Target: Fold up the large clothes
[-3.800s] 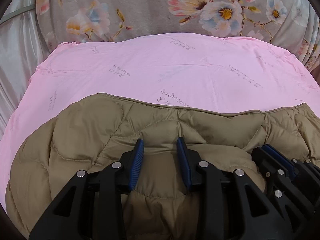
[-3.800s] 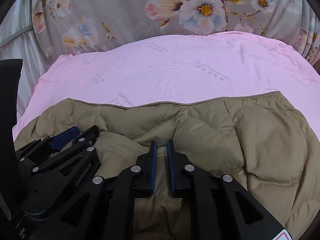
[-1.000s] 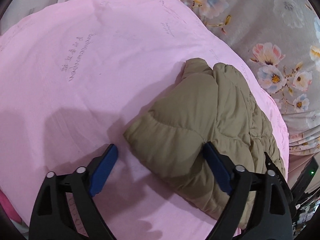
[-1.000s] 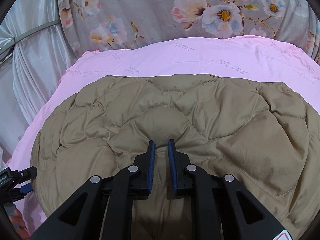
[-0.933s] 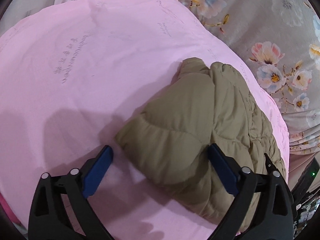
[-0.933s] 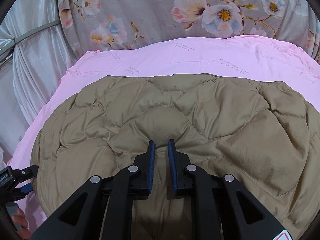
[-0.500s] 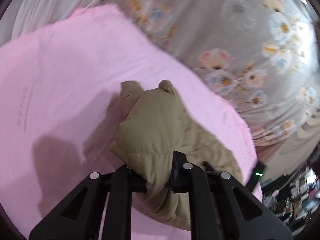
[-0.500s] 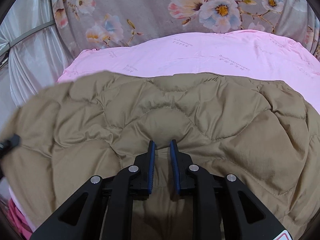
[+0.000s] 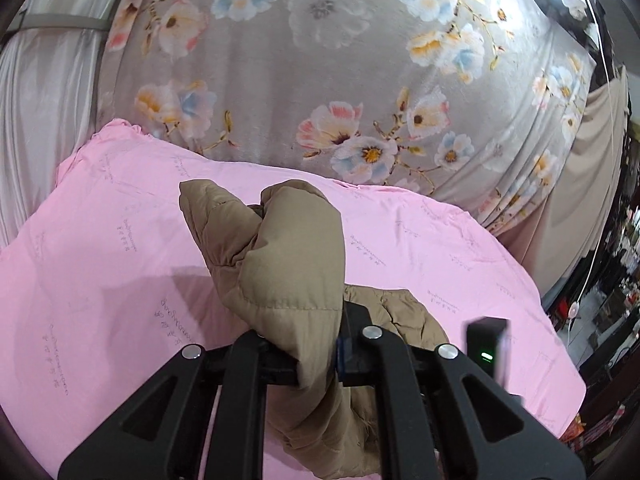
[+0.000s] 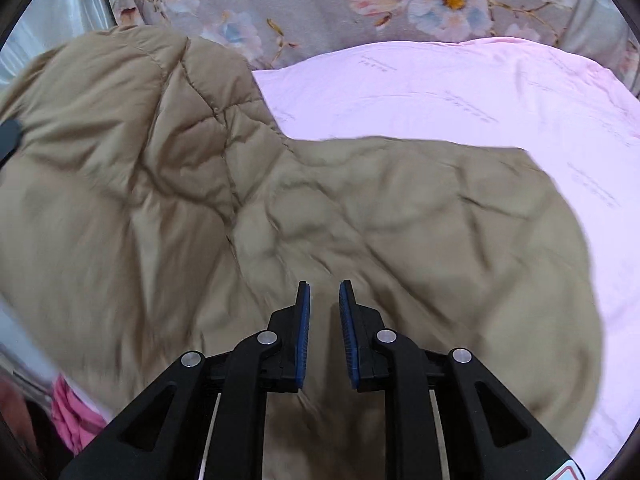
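Quilted tan jacket [image 10: 360,220]: spread on the pink bed sheet [image 10: 460,88], its left side raised. Left gripper [image 9: 316,356] is clamped on a jacket corner, holding it up; the body lies toward its right. Right gripper [image 10: 323,332], jaws nearly closed, appears to pinch the near edge, though the grip is uncertain.

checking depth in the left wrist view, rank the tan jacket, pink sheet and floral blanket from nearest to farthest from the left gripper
1. tan jacket: clamped in the left gripper, bunched up just ahead of it.
2. pink sheet: spread below and around the jacket.
3. floral blanket: beyond the sheet's far edge, at the top.
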The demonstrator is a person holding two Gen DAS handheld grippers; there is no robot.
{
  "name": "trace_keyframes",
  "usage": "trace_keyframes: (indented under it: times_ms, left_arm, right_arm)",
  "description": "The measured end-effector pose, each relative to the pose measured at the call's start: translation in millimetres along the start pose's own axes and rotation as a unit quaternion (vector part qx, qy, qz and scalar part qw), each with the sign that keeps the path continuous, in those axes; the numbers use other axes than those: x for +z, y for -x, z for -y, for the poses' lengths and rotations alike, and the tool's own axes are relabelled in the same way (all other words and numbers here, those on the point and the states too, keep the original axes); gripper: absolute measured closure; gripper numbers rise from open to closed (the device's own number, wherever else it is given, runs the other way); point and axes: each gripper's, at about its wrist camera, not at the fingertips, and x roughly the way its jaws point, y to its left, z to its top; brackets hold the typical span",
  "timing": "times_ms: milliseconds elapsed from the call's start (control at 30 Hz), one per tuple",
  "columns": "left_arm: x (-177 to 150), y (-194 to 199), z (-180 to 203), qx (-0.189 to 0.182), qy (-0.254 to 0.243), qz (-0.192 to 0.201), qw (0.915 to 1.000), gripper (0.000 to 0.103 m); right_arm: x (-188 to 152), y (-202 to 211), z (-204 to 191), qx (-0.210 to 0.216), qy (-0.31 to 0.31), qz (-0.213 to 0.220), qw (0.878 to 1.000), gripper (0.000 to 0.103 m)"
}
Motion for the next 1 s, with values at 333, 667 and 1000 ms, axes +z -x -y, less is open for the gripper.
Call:
trace_keyframes:
  times_ms: [333, 667, 1000]
  left_arm:
    - [-22.0, -32.0, 110.7, -0.061, -0.103, -0.045, 0.9918, 0.093]
    - [-109.3, -130.0, 176.1, -0.085, -0.12, -0.197, 0.9693, 0.093]
    - [-163.9, -157.9, 181.5, -0.077, -0.13, -0.236, 0.9599, 0.093]
  right_arm:
    - [-55.4, -12.5, 34.6, 0.055, -0.062, -0.042, 0.996, 0.087]
    - [-82.7, 82.5, 131.8, -0.028, -0.141, 0.023, 0.989, 0.084]
    - [-85.6, 106.5, 159.5, -0.056, -0.177, 0.055, 0.981, 0.083]
